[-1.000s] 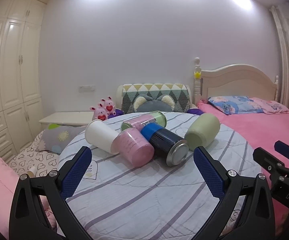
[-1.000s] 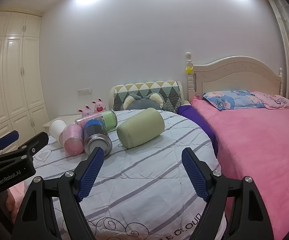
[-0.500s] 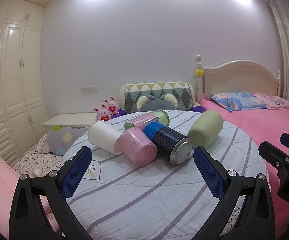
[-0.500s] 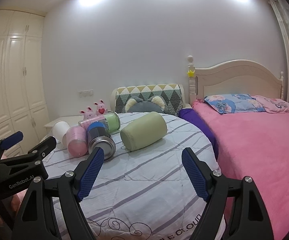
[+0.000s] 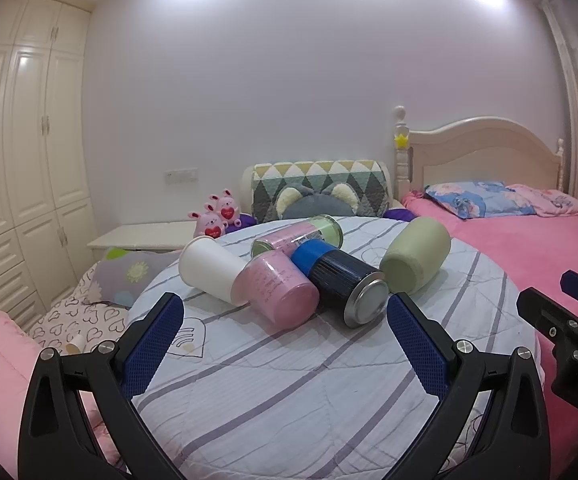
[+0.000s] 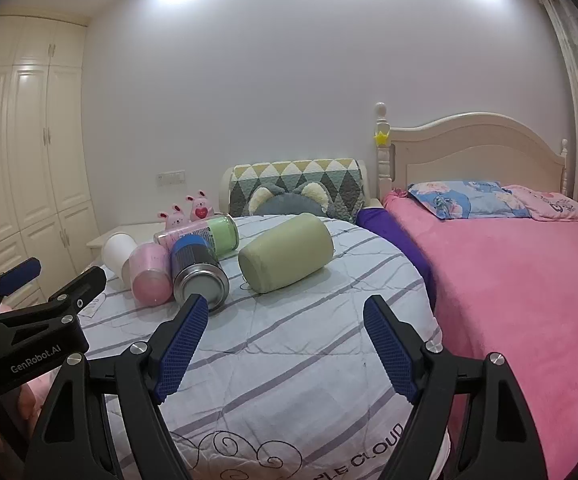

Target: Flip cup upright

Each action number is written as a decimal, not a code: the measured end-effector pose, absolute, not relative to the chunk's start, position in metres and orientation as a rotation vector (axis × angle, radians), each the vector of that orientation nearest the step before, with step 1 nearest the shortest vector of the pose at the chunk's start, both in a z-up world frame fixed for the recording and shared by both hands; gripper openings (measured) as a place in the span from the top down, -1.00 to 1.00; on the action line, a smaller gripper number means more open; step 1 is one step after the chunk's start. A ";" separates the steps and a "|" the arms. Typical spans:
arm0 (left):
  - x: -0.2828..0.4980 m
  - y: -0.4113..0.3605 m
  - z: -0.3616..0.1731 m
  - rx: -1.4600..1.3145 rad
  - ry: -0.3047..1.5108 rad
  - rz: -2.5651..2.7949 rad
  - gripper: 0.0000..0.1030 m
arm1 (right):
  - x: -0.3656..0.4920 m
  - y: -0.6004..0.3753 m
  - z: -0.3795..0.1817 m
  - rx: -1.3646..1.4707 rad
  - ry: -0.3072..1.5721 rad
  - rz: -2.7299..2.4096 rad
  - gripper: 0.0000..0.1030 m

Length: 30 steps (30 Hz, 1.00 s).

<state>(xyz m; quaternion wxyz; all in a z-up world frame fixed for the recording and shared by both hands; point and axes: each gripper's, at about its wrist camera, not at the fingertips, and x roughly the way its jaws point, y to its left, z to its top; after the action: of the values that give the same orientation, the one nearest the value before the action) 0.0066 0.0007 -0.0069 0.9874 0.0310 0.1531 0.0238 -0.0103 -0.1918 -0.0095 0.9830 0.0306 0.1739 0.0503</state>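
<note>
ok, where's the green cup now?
Green cup lies on its side on the striped cover, rightmost of the cluster, just right of the dark blue cup.

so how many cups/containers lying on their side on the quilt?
5, all tipped: white cup far left, pink cup, dark blue tumbler centre, pink-and-green bottle behind them, green cup apart at right. None seems hidden.

Matt sage-green cylindrical cup point(image 6: 285, 252), smooth and unglazed in look; dark ribbed can with blue cap point(image 5: 339, 282), its bare metal base shiny; frosted pink plastic tumbler point(image 5: 276, 291); matt white cup point(image 5: 210, 269); glossy-labelled pink-and-green can point(image 5: 299, 235). All lay on a striped, quilted cloth cover point(image 5: 289, 380), slightly creased. Gripper fingers point(image 6: 183, 342) were matt black plastic with knurled blue pads and bright metal screws. The pink bedspread point(image 6: 521, 280) looked fleecy; the cream headboard point(image 6: 473, 152) was smooth painted wood.
</note>
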 end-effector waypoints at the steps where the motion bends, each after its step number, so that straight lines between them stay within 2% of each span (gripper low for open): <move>1: 0.007 0.001 -0.007 0.063 0.309 0.050 -0.99 | -0.010 -0.192 -0.009 0.060 0.352 0.102 -0.58; 14: 0.025 0.009 -0.007 0.064 0.374 0.057 -0.99 | 0.012 -0.182 -0.008 0.039 0.427 0.135 -0.58; 30: 0.086 0.061 0.010 -0.025 0.504 0.123 -0.99 | 0.114 -0.118 0.019 -0.070 0.623 0.331 -0.58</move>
<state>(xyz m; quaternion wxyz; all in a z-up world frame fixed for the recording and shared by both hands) 0.0860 0.0610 0.0097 0.9665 -0.0125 0.2492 0.0606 0.1142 -0.1182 0.0194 0.9379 -0.0344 0.3050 0.1618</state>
